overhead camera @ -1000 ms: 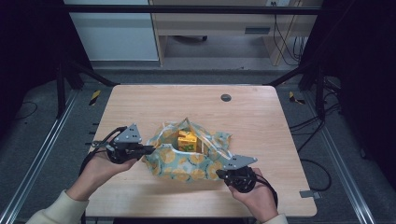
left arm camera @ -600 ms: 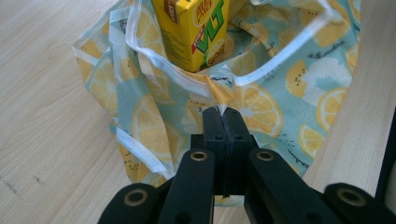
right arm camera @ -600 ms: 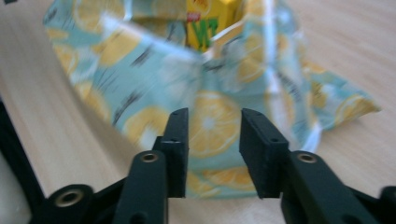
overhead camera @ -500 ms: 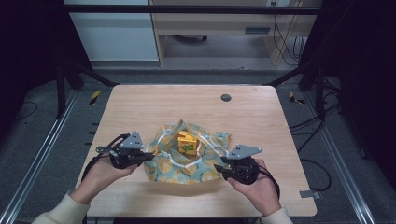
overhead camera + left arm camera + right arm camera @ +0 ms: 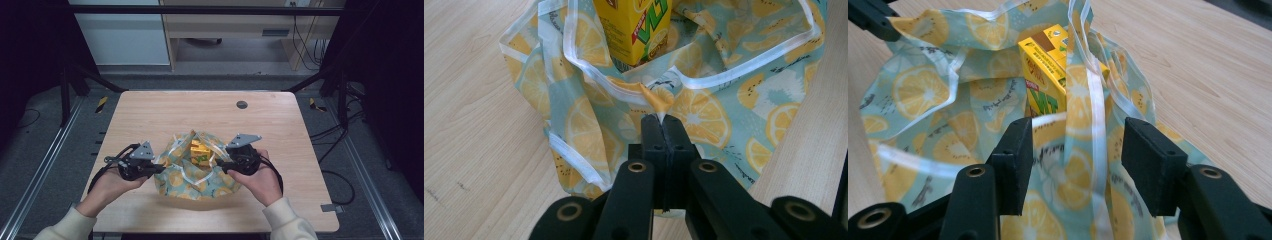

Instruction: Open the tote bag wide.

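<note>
My left tongs sit at the left edge of the pale blue cloth w/ lemon-slice print and white trim, jaws pressed together on a small yellow fold of that cloth. In the left gripper view the pinch is right at the tips, fabric peak sticking up just beyond them. My left hand wraps the body from behind, cable looping off to the outside.

Just beyond the left tongs, cloth is bunched up around a yellow drink carton w/ green lettering, standing upright in the middle of the bundle; trim runs across in front of it. In the high view the carton sits between my two tongs, nearer the far side of the cloth.

My right tongs are at the right side of the bundle, jaws spread, w/ a raised strip of cloth and white trim running up between them. Can't tell if either pad actually touches the fabric. Carton is just past them, corner towards me. My right hand holds the body from below right.

All of it lies on the light wood-grain tabletop, on my side of it. Well beyond the right tongs, a small dark round disc is set in the tabletop near the far edge.
</note>
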A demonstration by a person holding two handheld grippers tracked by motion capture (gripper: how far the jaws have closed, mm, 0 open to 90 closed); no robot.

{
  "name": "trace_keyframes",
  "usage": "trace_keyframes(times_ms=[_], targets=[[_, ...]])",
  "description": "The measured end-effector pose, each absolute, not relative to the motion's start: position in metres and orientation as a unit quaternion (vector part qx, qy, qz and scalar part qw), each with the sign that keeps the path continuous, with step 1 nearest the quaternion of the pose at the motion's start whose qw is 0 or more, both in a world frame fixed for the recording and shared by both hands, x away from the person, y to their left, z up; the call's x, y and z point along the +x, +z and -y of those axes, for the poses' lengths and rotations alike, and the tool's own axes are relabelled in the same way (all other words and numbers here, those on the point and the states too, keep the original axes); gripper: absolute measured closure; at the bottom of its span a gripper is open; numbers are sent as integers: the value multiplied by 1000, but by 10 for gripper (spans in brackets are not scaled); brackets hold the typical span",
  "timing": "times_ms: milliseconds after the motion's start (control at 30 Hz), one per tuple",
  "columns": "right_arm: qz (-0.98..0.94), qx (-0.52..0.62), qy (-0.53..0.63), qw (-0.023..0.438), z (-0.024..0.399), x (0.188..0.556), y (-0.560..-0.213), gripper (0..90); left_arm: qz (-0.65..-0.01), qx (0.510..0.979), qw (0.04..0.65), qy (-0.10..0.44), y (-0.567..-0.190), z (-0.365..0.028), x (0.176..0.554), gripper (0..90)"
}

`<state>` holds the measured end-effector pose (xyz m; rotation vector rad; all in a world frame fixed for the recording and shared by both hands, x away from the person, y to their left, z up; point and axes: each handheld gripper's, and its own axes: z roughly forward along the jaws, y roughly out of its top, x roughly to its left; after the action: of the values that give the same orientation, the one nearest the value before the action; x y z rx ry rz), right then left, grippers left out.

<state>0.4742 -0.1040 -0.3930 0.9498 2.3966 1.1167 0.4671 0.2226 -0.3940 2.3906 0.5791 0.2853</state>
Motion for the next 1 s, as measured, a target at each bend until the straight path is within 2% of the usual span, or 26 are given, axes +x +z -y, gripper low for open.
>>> trace_keyframes(times_ms=[167, 233, 300, 333, 400, 467, 800, 1000], targets=[[-846, 344, 377, 155, 96, 491, -398, 509, -222, 913, 325, 110, -395, -224, 468, 900], [-848, 344, 374, 151, 94, 496, -399, 593, -223, 912, 326, 109, -395, -224, 468, 900], [-849, 343, 373, 149, 94, 498, -399, 629, -225, 911, 326, 110, -395, -225, 469, 900], [-848, 341, 376, 149, 94, 501, -398, 725, -226, 911, 327, 110, -395, -225, 470, 900], [-847, 342, 379, 150, 94, 501, -397, 748, -227, 910, 328, 111, -395, -226, 470, 900], [-839, 336, 396, 161, 97, 498, -391, 853, -229, 908, 334, 110, -395, -228, 469, 900], [-814, 324, 444, 187, 118, 474, -370, 870, -223, 909, 333, 111, -392, -231, 465, 900], [-809, 297, 471, 185, 138, 437, -370, 870, -225, 911, 327, 109, -399, -234, 462, 900]])
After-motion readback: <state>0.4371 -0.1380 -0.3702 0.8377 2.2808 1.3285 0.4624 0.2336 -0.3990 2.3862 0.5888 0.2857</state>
